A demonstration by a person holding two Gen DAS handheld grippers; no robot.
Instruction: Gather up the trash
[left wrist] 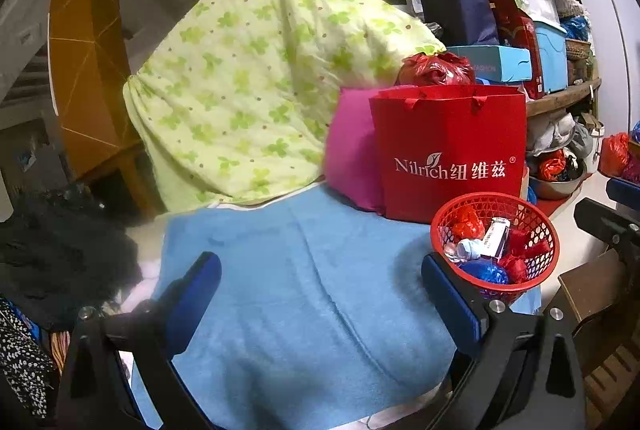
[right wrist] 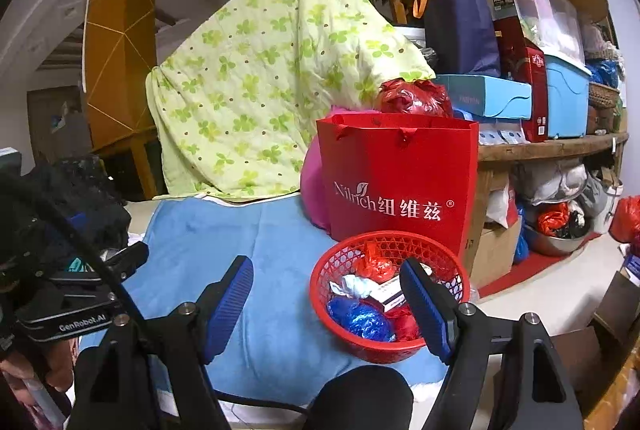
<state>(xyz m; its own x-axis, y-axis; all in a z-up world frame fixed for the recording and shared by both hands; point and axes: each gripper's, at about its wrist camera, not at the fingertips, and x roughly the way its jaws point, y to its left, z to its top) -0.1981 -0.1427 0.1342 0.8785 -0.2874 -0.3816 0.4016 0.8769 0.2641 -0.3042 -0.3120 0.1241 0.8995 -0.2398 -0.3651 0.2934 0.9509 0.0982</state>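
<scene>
A red mesh basket [left wrist: 536,218] [right wrist: 332,266] stands on a blue towel [left wrist: 300,270] [right wrist: 272,250] at its right edge. It holds crumpled red and blue wrappers, white tissue and a small box [left wrist: 495,240] [right wrist: 386,294]. My left gripper [left wrist: 320,294] is open and empty over the towel, its right finger next to the basket's left rim. My right gripper [right wrist: 326,298] is open and empty, its right finger in front of the basket. The left gripper's body shows at the left of the right wrist view [right wrist: 72,306].
A red paper bag [left wrist: 452,150] [right wrist: 400,182] stands right behind the basket, with a pink cushion [left wrist: 352,154] beside it. A green quilt [left wrist: 256,70] [right wrist: 272,78] hangs behind. Cluttered shelves [left wrist: 560,98] [right wrist: 552,146] are at the right. Dark clothes [left wrist: 52,254] lie at the left.
</scene>
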